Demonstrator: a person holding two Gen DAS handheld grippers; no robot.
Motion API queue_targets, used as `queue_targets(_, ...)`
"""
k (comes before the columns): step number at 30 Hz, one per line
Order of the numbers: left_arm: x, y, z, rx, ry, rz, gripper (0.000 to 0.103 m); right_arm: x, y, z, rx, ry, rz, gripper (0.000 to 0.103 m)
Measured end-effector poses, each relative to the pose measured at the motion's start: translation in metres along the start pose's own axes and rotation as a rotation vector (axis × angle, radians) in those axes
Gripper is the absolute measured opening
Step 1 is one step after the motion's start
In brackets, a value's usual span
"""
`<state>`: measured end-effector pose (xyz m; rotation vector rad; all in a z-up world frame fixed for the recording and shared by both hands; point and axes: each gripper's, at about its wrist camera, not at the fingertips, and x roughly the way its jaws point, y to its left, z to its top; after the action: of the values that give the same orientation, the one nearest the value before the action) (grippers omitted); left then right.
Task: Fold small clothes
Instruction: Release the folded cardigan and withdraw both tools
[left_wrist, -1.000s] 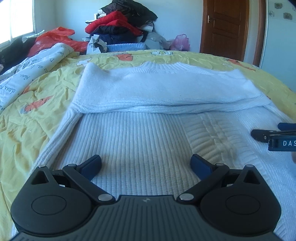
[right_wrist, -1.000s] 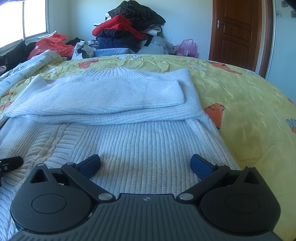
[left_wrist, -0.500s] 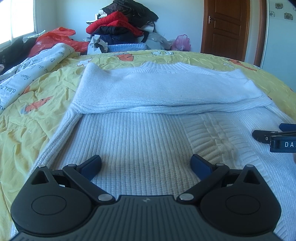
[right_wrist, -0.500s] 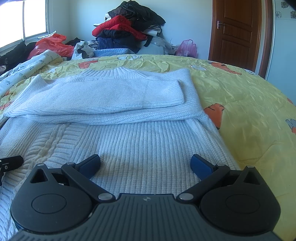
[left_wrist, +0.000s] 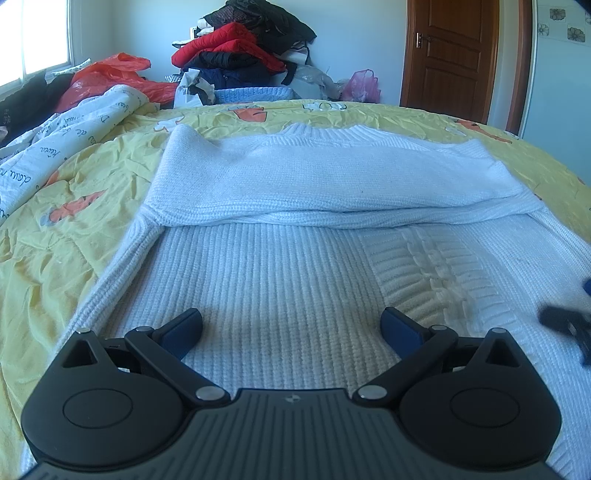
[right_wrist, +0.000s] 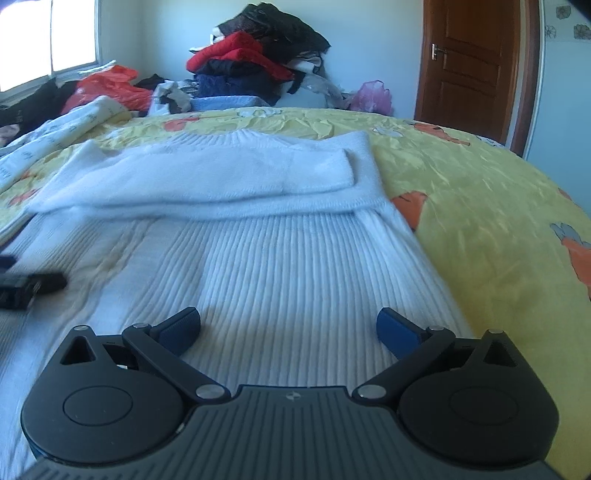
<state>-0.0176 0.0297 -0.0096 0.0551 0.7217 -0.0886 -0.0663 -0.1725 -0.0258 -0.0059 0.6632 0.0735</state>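
Left gripper (left_wrist: 291, 328) and right gripper (right_wrist: 288, 326) both spread wide, empty, bottom center over white knit sweater (left_wrist: 295, 266) on yellow bedsheet (right_wrist: 480, 229).

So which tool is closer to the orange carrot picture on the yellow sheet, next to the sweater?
Right. The right tool is over the sweater's right half, with the carrot just past that edge. The left tool is over the left half, farther away.
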Motion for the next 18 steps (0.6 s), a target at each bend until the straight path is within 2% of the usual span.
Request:
queue_targets(5, 0.0, 0.0, 0.0, 0.001, 0.0, 0.0, 0.103, -0.017, -0.001, -0.015, 0.009, -0.013, 0.003, 0.101)
queue_targets(11, -0.002, -0.002, -0.001, -0.004, 0.001, 0.012, 0.103, -0.017, 0.003, -0.015, 0.0, -0.009, -0.002, 0.102)
queue_targets(18, -0.03, -0.003, -0.023, -0.023, 0.002, 0.02, 0.103, -0.017, 0.003, -0.015, 0.001, -0.009, 0.0, 0.102)
